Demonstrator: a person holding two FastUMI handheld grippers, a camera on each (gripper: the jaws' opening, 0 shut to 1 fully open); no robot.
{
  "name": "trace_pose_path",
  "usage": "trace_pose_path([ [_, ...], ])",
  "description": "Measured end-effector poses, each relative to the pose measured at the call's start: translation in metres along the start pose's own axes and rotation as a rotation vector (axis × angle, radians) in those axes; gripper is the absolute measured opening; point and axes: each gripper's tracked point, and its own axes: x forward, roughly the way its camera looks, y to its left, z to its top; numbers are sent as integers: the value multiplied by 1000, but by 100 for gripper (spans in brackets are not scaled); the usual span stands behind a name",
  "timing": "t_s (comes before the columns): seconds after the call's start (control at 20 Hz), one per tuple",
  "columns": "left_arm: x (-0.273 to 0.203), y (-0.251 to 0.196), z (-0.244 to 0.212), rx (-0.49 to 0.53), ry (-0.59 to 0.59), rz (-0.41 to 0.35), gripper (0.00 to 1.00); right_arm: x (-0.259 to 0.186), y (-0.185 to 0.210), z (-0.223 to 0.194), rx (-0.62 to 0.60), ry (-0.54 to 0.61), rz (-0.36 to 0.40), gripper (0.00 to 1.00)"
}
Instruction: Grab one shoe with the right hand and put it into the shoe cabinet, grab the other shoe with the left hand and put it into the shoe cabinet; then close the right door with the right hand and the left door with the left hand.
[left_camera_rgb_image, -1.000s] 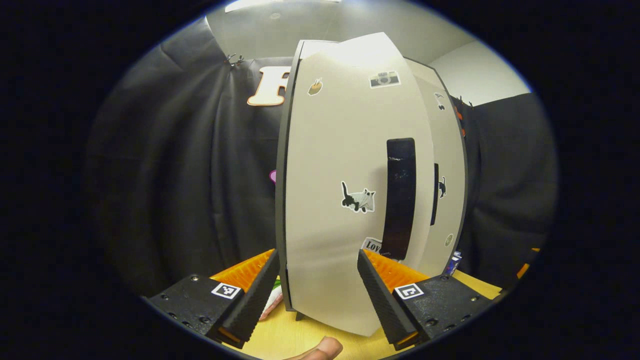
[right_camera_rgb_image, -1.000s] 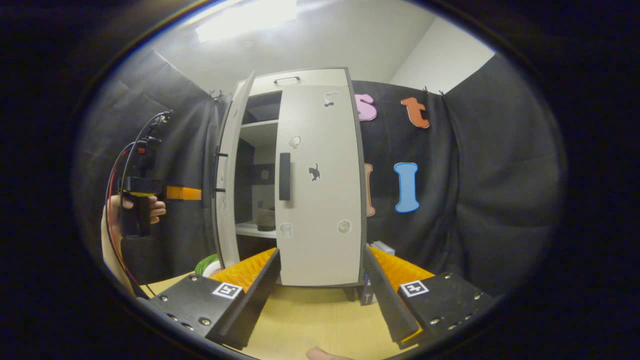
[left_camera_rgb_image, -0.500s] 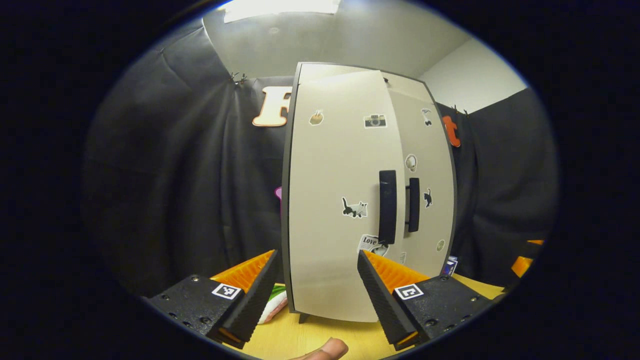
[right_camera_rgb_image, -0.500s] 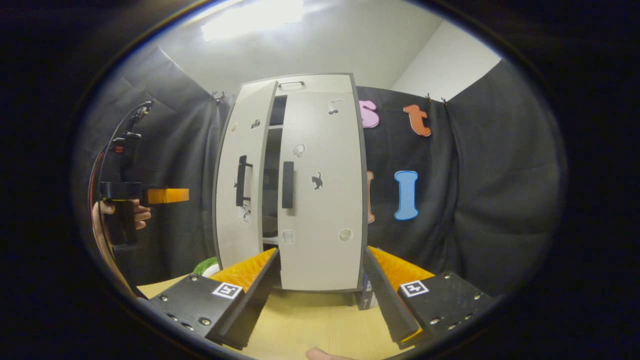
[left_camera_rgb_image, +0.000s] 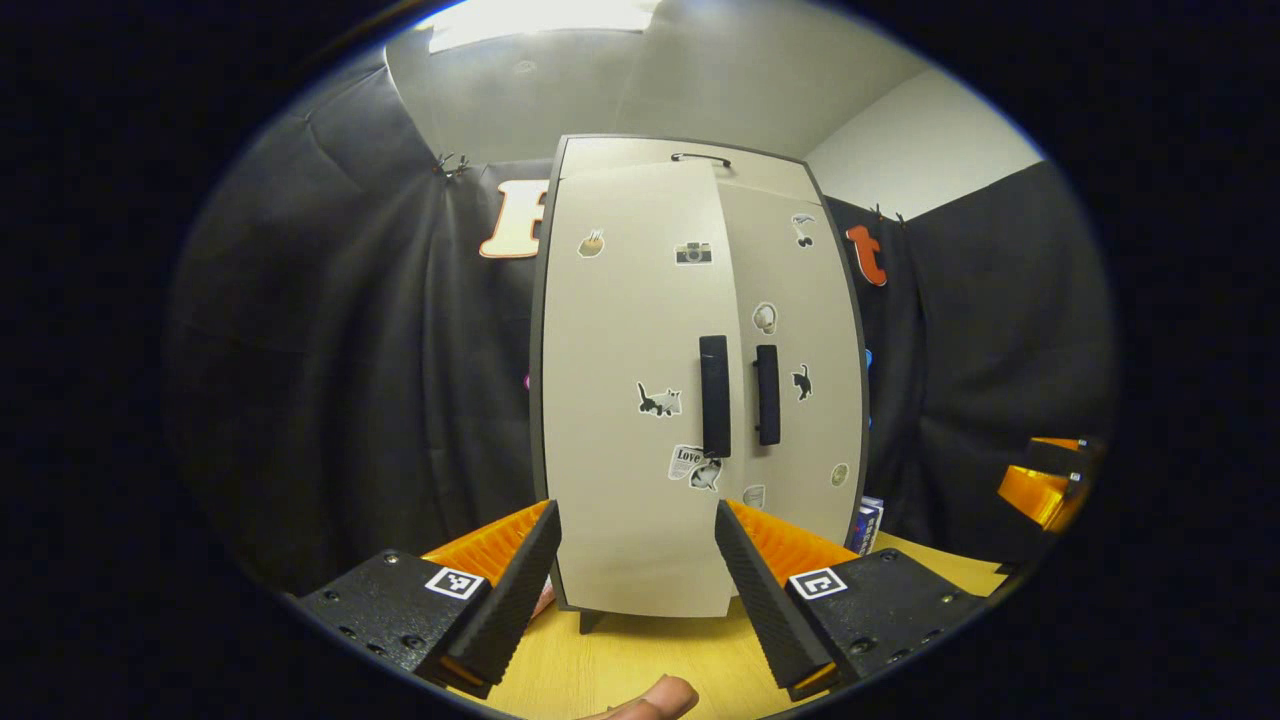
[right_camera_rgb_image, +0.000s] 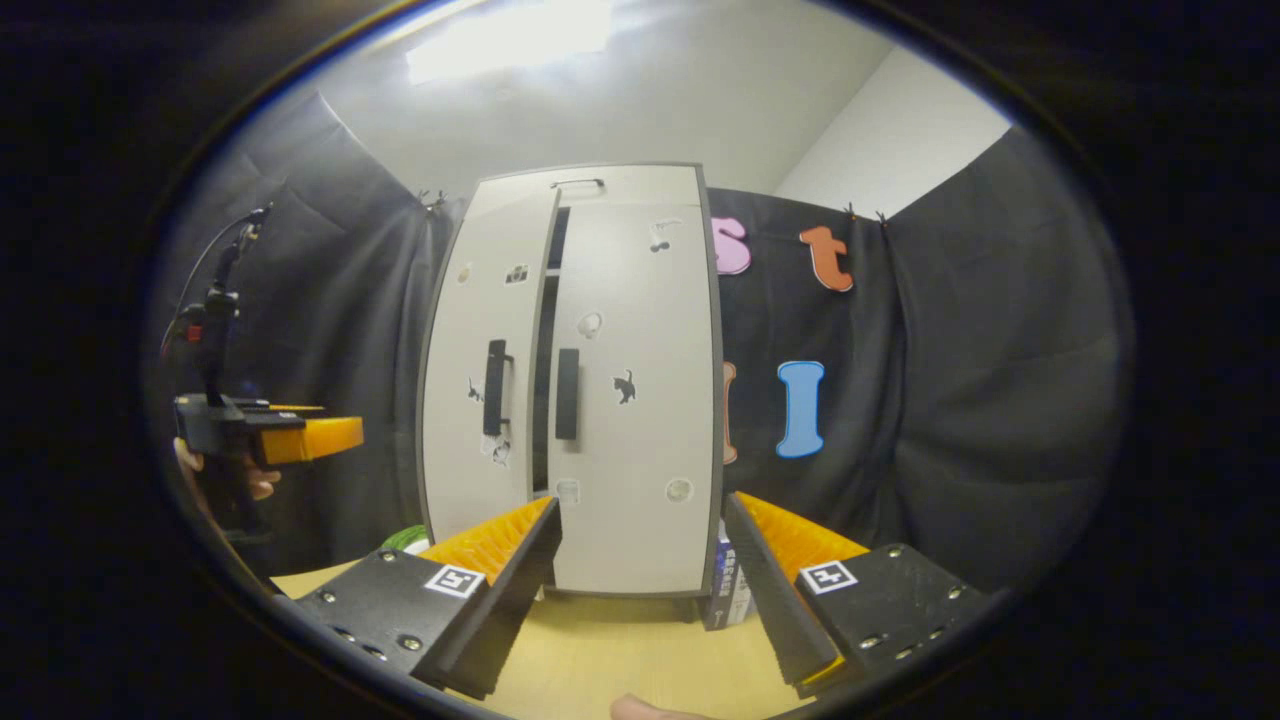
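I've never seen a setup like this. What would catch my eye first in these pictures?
The pale shoe cabinet standing on the wooden table, dotted with small stickers, its two black handles side by side. In the right gripper view a dark slit shows the left door slightly ajar beside the right door. Both open grippers frame it: the left gripper and the right gripper.
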Motion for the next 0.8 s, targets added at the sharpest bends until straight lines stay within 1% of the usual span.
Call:
trace_pose_path([
  [0.1, -3, -8, 4, -4, -24, -15, 95, 0, 4, 11, 15, -17, 6, 99],
  [0.2, -8, -8, 4, -10, -31, -5, 95, 2, 12, 23, 34, -36, 30, 98],
  [0.25, -9, -9, 5, -19, -36, 2, 92, 3, 16, 26, 33, -40, 40, 99],
  [0.3, -8, -11, 8, -24, -50, 3, 95, 1, 18, 28, 31, -48, 47, 99],
  [0.4, -13, -17, 9, -15, -70, -2, 95, 2, 25, 32, 22, -65, 64, 99],
  [0.5, -21, -23, 8, -9, -85, 12, 95, -1, 27, 32, 42, -72, 54, 99],
  [0.6, -22, -37, 3, -16, -80, -15, 95, -1, 31, 29, 41, -70, 54, 98],
  [0.65, -24, -42, 2, -25, -76, -24, 92, -2, 33, 28, 38, -68, 58, 98],
  [0.7, -25, -45, 0, -23, -72, -33, 92, -1, 36, 27, 31, -66, 66, 98],
  [0.75, -26, -45, 1, -17, -75, -31, 95, -1, 38, 26, 25, -66, 73, 98],
  [0.8, -27, -43, 0, -6, -72, -19, 95, -2, 38, 24, 24, -68, 74, 98],
])
